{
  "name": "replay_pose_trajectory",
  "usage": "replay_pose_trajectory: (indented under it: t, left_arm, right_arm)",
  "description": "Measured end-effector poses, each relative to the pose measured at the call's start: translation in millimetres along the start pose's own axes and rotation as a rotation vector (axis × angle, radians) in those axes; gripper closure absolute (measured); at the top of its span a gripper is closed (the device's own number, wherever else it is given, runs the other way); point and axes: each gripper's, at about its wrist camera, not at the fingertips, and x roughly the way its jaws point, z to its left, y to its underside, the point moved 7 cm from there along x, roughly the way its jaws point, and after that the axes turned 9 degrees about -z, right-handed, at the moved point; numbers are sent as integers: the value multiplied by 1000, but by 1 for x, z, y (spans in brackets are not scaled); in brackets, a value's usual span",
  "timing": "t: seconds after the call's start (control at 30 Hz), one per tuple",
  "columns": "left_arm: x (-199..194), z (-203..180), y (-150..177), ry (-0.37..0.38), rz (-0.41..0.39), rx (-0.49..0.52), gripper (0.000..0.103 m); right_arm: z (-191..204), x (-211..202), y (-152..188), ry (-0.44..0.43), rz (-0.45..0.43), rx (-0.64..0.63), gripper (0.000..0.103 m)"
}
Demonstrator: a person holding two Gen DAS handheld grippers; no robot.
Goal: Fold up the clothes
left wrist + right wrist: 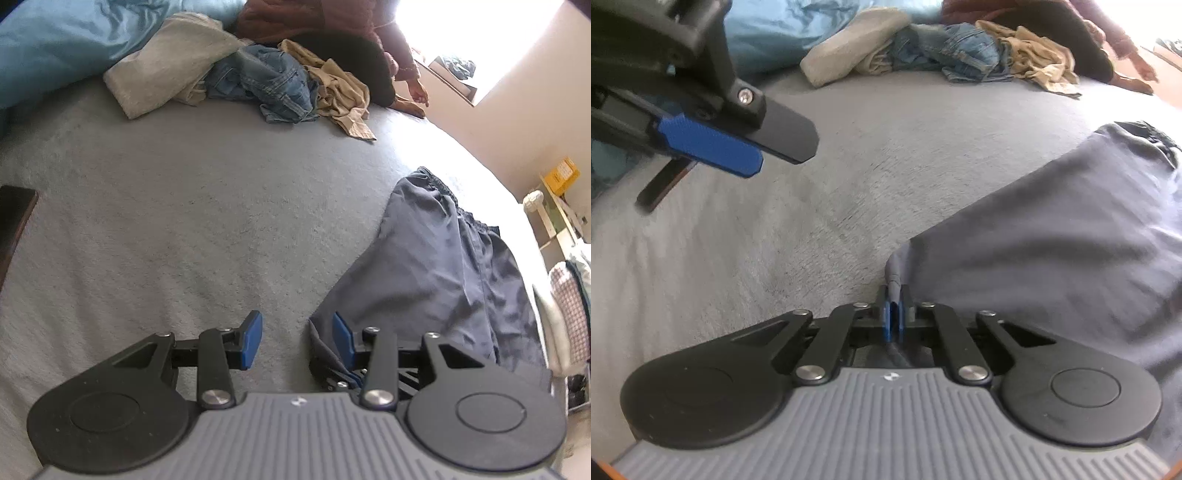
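Dark navy shorts [443,266] with an elastic waistband lie spread on the grey bed cover [184,221]. My left gripper [297,338] is open just above the cover. A corner of the shorts lies against its right pad, and nothing sits between the pads. In the right wrist view, my right gripper [894,314] is shut on a hem corner of the shorts [1052,229], and the cloth runs away to the right. One of the left gripper's fingers [713,142] hangs at the upper left of that view, above the cover.
At the far edge of the bed lies a pile: a cream garment [166,62], blue jeans [266,81] and a tan shirt [343,96]. A light blue pillow [55,44] is behind them. A person [369,44] sits beyond the pile. A shelf with a yellow box [561,175] stands on the right.
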Motion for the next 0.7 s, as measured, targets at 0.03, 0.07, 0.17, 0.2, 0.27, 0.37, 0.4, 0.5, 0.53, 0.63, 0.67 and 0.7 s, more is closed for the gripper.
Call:
replay_pose_trajectory:
  t: [0.03, 0.07, 0.17, 0.2, 0.27, 0.37, 0.4, 0.5, 0.53, 0.63, 0.67, 0.7]
  left_arm:
    - [1, 0, -1, 2, 2, -9, 61]
    - [2, 0, -2, 4, 4, -18, 61]
    - [7, -4, -10, 25, 8, -44, 60]
    - [10, -6, -13, 41, 8, -52, 59]
    - [18, -14, -21, 71, 16, -68, 58]
    - [34, -31, -35, 156, 34, -101, 50]
    - [40, -37, -40, 190, 42, -113, 47]
    - [65, -56, -52, 271, 71, -169, 45]
    - [75, -63, -57, 291, 78, -181, 45]
    - [109, -85, -73, 314, 70, -151, 45]
    - [122, -93, -80, 318, 65, -142, 44]
    - [134, -101, -86, 321, 59, -133, 44]
  right_arm:
    - [-3, -3, -1, 1, -7, 12, 101]
    - [-6, -6, -2, 2, -13, 24, 101]
    - [-17, -19, -6, 5, -44, 75, 101]
    - [-22, -25, -8, 10, -57, 96, 101]
    - [-32, -39, -12, 15, -85, 136, 101]
    - [-43, -61, -17, 16, -130, 189, 101]
    - [-48, -70, -18, 20, -145, 210, 101]
    - [-64, -93, -20, 11, -173, 314, 101]
    - [-68, -101, -21, 7, -192, 335, 101]
    - [-83, -122, -24, -3, -250, 392, 102]
    - [-88, -127, -24, -10, -261, 413, 102]
    - [-94, -131, -24, -17, -270, 433, 102]
